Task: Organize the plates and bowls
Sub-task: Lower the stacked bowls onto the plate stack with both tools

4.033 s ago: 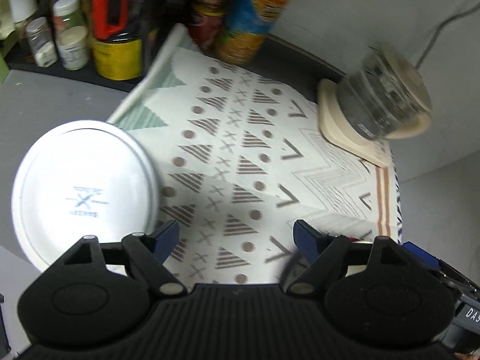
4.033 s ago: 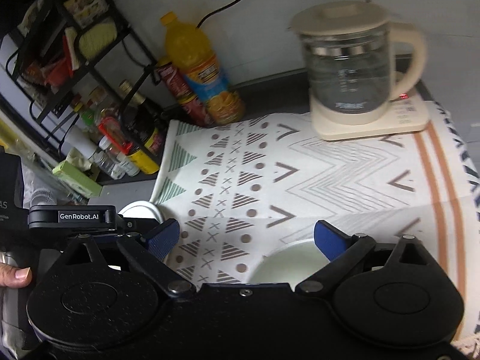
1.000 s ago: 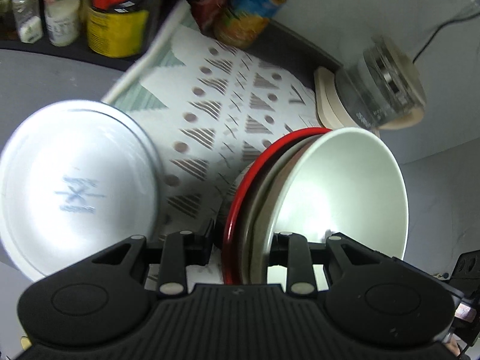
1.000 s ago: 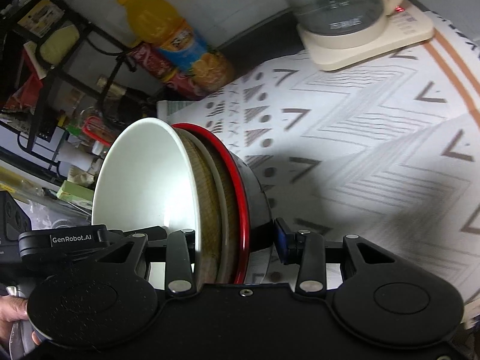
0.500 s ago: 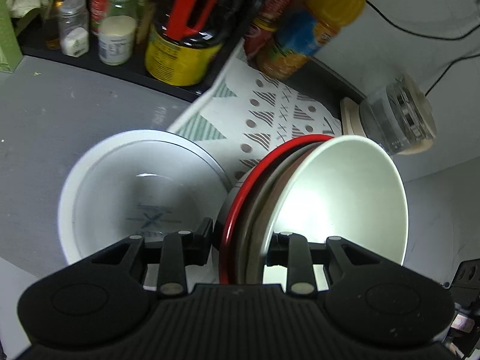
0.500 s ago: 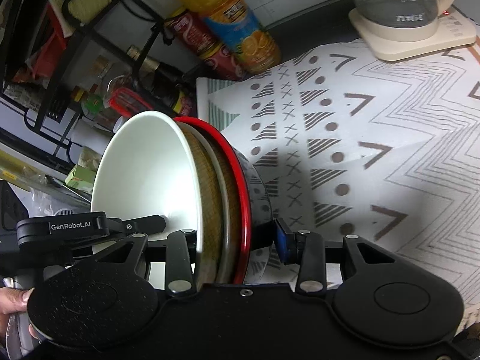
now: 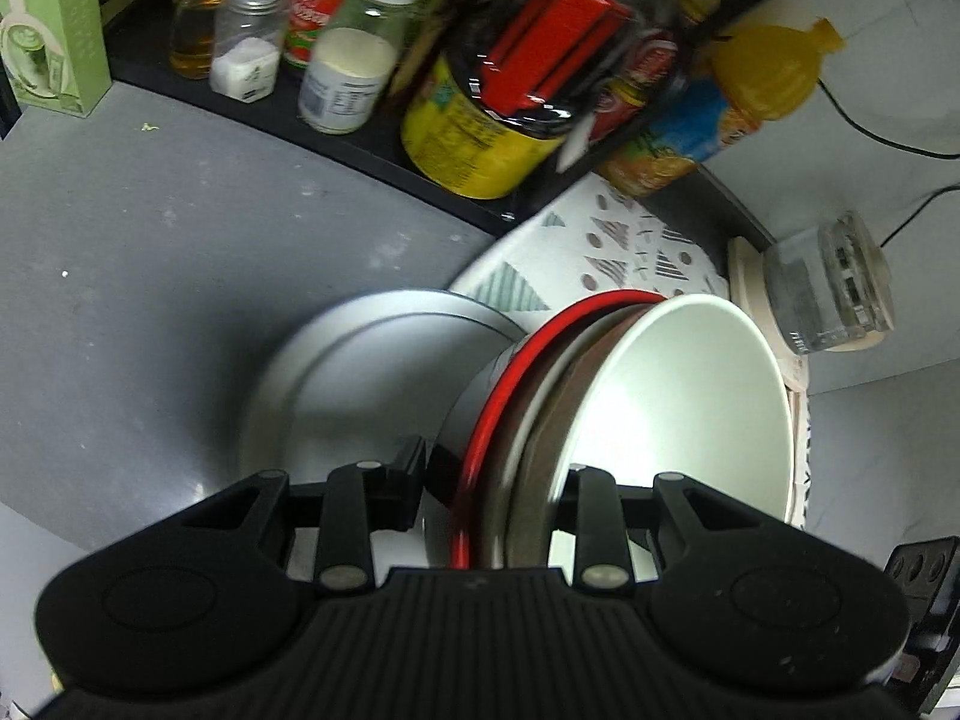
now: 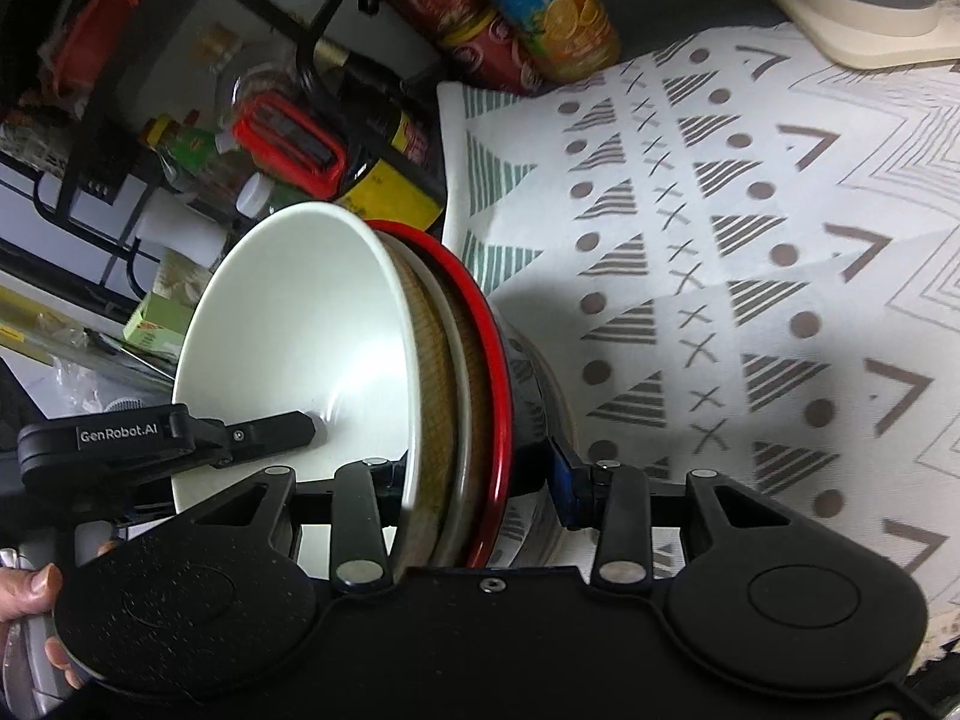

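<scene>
Since a second ago the nested bowls (image 7: 672, 414) have shifted off the patterned cloth (image 8: 750, 252), over the white plate (image 7: 372, 384). Left gripper (image 7: 492, 480) and right gripper (image 8: 474, 474) clamp the stack's rim.

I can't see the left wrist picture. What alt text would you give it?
Black left gripper, jaws clamped across a tilted stack of nested bowls, white innermost, red-rimmed outermost. A white plate lies beside it on the grey counter, with jars and bottles behind.

Dim room, strong fisheye bending at the edges. Glare whitens the glossy white ceramic bowl (image 7: 672, 396). The dark red-handled bottle (image 7: 540, 60) is motion-blurred.
</scene>
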Demonstrator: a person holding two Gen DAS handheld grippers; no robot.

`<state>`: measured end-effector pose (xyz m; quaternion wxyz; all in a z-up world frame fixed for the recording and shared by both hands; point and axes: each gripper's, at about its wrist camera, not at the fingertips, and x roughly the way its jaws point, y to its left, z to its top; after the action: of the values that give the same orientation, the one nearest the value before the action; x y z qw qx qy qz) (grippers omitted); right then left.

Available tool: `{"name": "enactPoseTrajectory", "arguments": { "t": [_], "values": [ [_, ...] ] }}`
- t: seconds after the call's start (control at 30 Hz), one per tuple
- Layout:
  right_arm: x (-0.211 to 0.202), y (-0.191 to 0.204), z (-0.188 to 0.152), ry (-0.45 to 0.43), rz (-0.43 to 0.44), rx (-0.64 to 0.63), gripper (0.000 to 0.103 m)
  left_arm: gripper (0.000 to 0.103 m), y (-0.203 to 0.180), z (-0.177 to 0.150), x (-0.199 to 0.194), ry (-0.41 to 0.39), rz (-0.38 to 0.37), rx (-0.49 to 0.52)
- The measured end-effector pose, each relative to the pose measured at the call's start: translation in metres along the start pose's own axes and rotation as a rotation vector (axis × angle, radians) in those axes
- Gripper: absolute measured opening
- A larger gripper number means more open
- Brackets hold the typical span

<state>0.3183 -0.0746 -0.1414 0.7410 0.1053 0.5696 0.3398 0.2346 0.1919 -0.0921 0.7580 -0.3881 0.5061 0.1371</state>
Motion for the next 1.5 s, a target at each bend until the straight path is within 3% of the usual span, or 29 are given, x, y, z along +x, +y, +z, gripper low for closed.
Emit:
{"name": "enactPoseTrajectory", "arguments": {
  "t": [0.33,0.67,1.07,1.4,1.5],
  "values": [
    [0.034,0.017,-0.010,0.027,-0.034,0.042,0.039,0.029,0.038,0.014,0.014,0.046,0.004,-0.010],
    [0.043,0.009,-0.020,0.010,-0.058,0.118,0.039,0.030,0.039,0.019,0.028,0.095,-0.001,0.042],
    [0.050,0.014,-0.025,0.012,-0.060,0.121,0.039,0.030,0.048,0.021,0.027,0.086,-0.004,0.032],
    [0.044,0.016,-0.027,-0.015,-0.043,0.127,0.044,0.030,0.054,0.017,0.023,0.071,-0.010,0.010],
    [0.036,0.019,-0.029,-0.040,-0.053,0.121,0.051,0.033,0.052,0.021,0.015,0.047,-0.019,0.019]
  ]
}}
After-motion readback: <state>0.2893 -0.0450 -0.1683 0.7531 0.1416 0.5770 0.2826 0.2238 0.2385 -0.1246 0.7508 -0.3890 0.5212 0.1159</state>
